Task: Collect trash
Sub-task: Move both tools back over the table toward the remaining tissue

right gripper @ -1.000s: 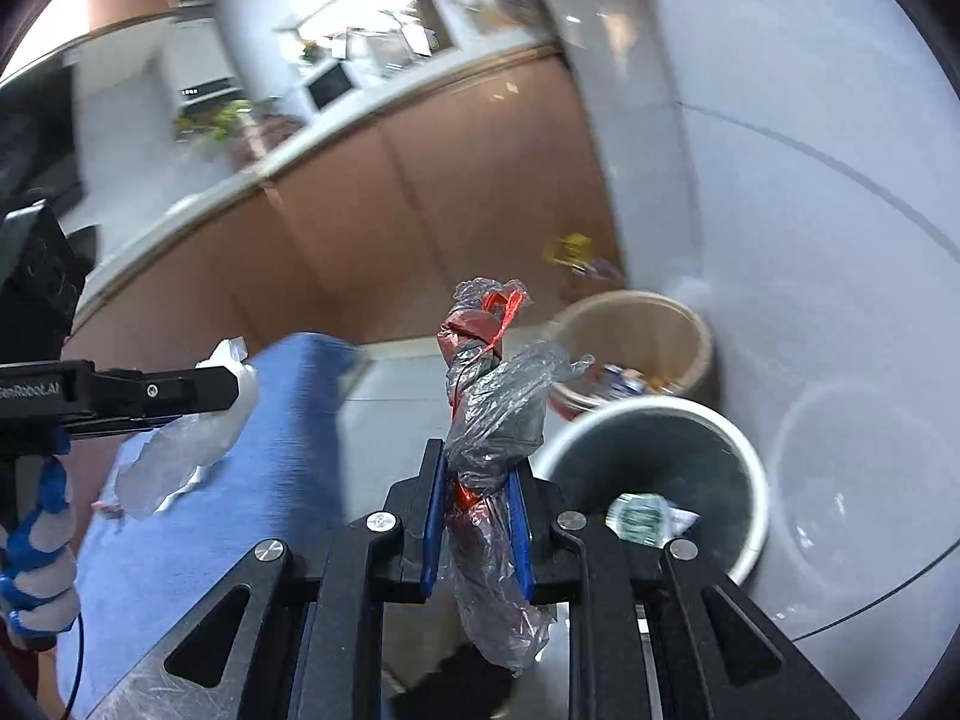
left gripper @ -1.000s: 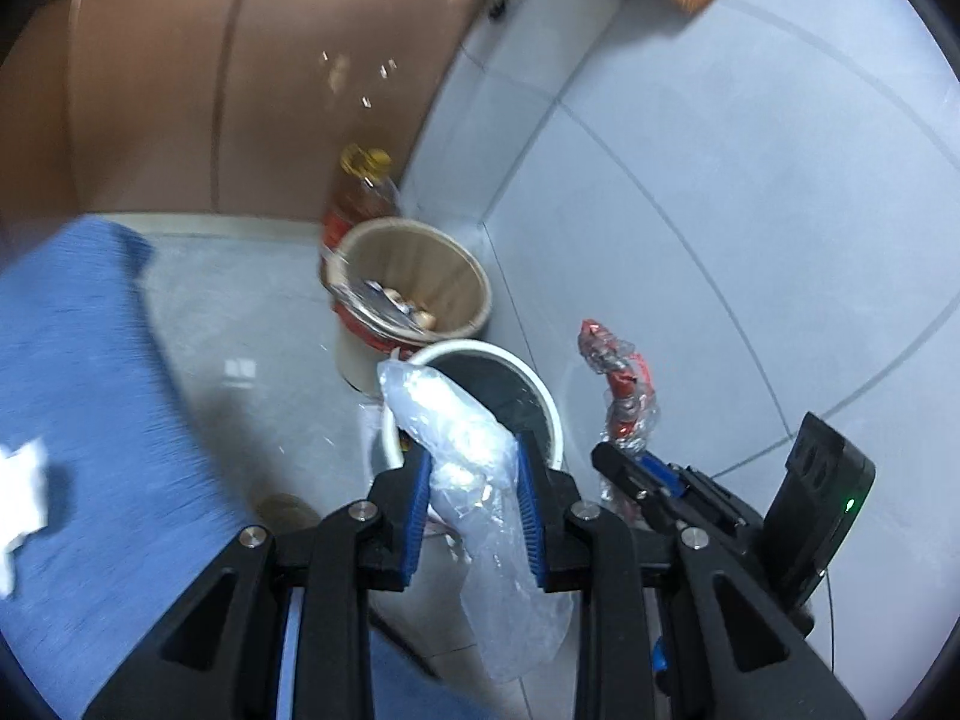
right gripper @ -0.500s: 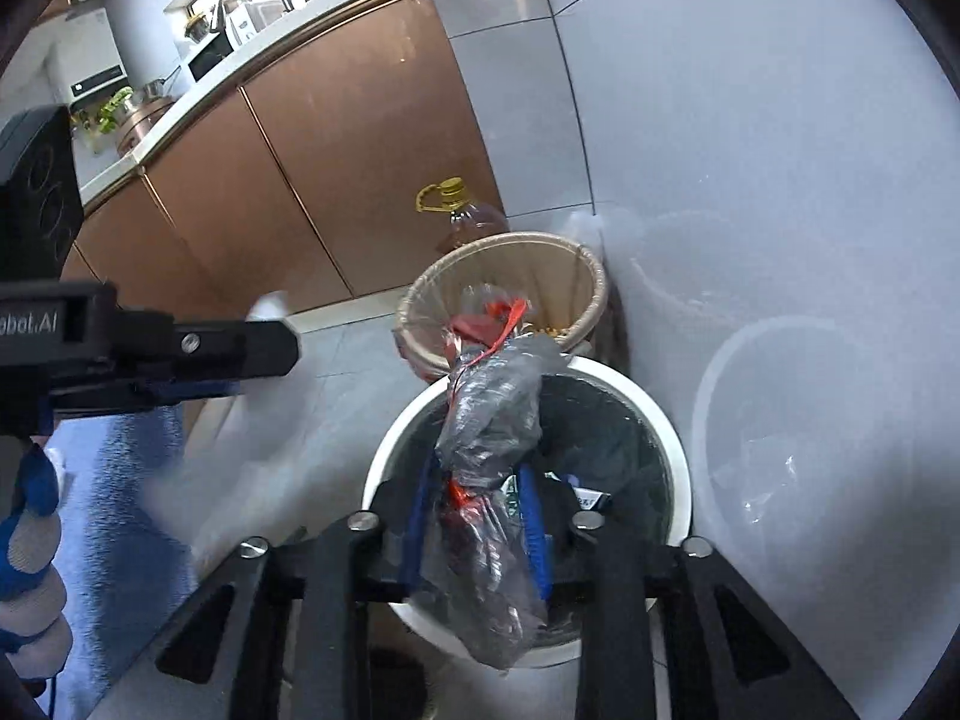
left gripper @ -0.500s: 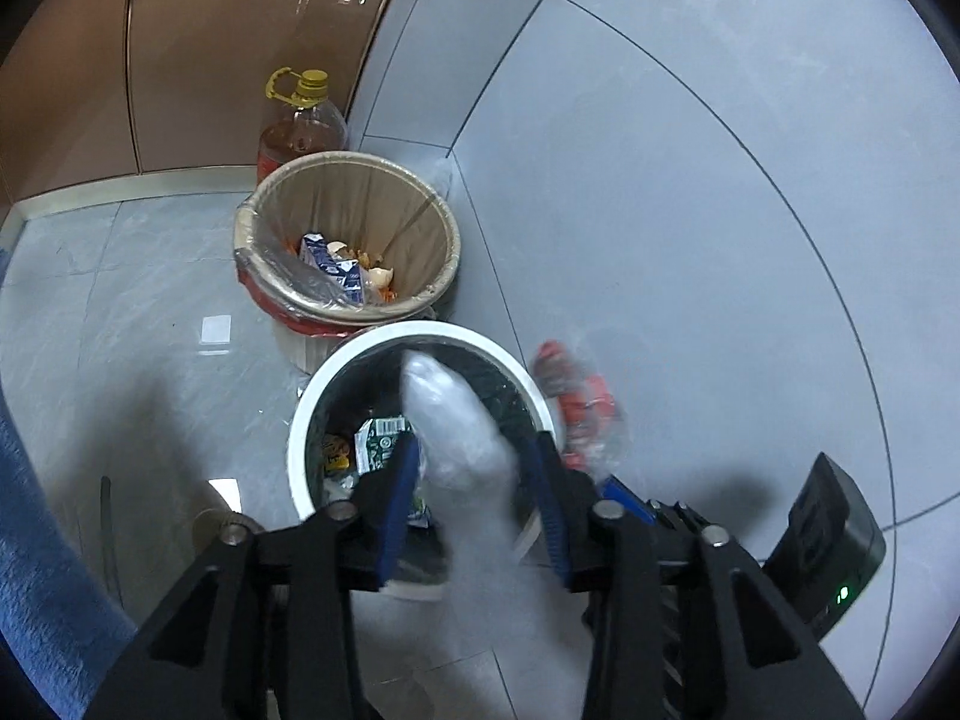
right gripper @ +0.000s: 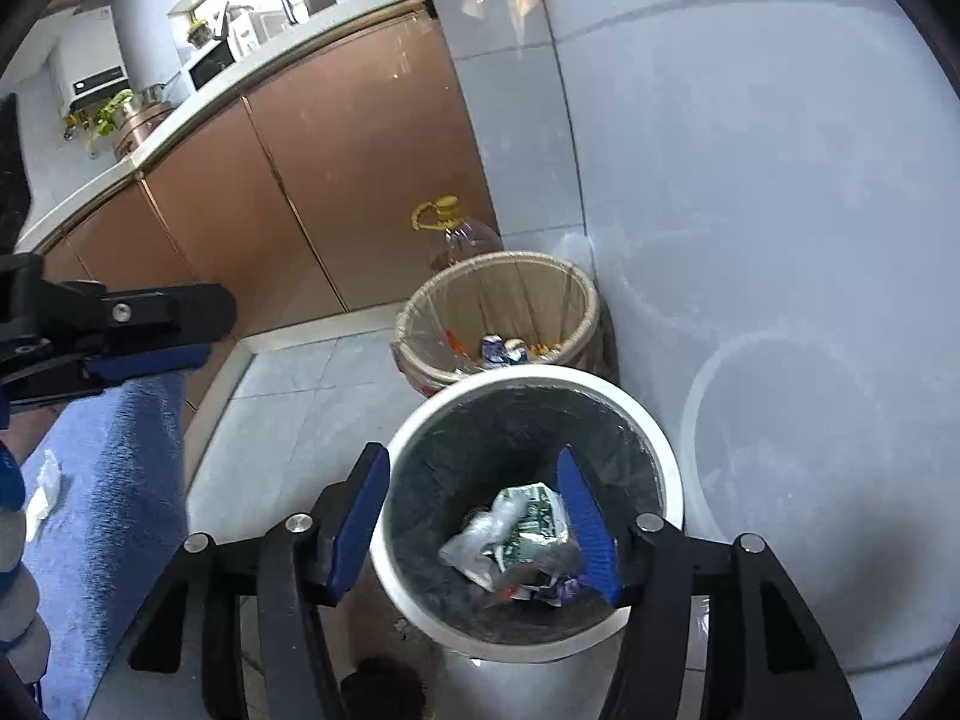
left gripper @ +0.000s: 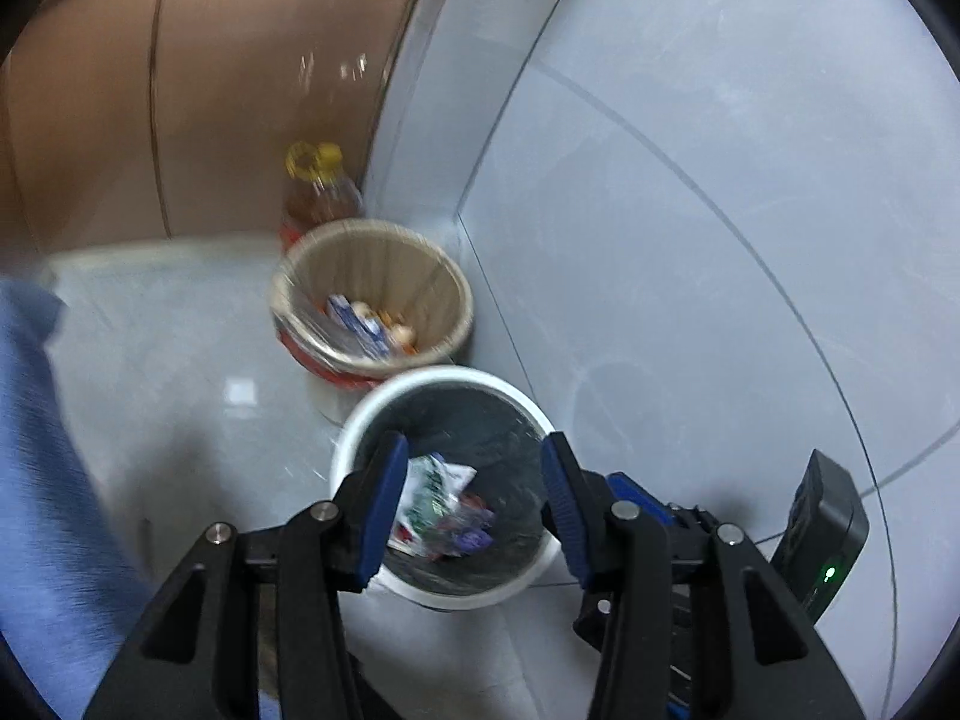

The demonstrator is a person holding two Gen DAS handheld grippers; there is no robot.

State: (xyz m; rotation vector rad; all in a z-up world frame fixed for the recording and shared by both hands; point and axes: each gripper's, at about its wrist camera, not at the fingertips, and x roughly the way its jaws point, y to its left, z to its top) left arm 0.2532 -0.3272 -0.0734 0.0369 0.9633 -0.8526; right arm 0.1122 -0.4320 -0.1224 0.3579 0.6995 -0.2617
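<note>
Two grippers: our left gripper (left gripper: 468, 492) and right gripper (right gripper: 474, 516) hang over the white bin (right gripper: 660, 456), jaws opening, nothing between them.
Trash: crumpled wrappers (right gripper: 516, 540) lie inside the bin; we judge them light, soft, crackly, best pinched at a bunched fold.
Surroundings: glossy floor tiles (right gripper: 312, 384), tiled wall (right gripper: 750, 180), wicker bin (right gripper: 510, 294) just behind.

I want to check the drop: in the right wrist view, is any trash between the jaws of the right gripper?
No: the right gripper is opening with nothing between its jaws; the trash lies in the white bin.
</note>
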